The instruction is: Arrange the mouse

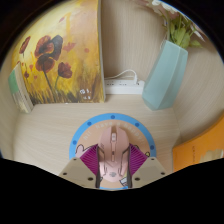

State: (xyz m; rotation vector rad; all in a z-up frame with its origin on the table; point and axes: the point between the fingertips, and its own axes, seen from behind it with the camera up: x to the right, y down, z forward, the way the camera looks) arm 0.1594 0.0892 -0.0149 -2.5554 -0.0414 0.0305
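**Inspector A:** Surroundings, largest first?

**Inspector B:** A pale wooden worktop is carrying everything. A flower painting is leaning upright at its far side, with a light-blue vase holding green leaves standing beside it, and a white power strip lying between them.

**Inspector A:** The mouse?

**Inspector B:** A pinkish-beige mouse is sitting on a round blue-rimmed mat.

**Inspector A:** The tool?

**Inspector B:** The tool is closing both magenta pads against the mouse's sides, gripping it.

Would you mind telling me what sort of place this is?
Probably a home or office desk: a light wooden tabletop holds a flower painting, a pale blue vase and a white power strip. The tool grips a pink mouse.
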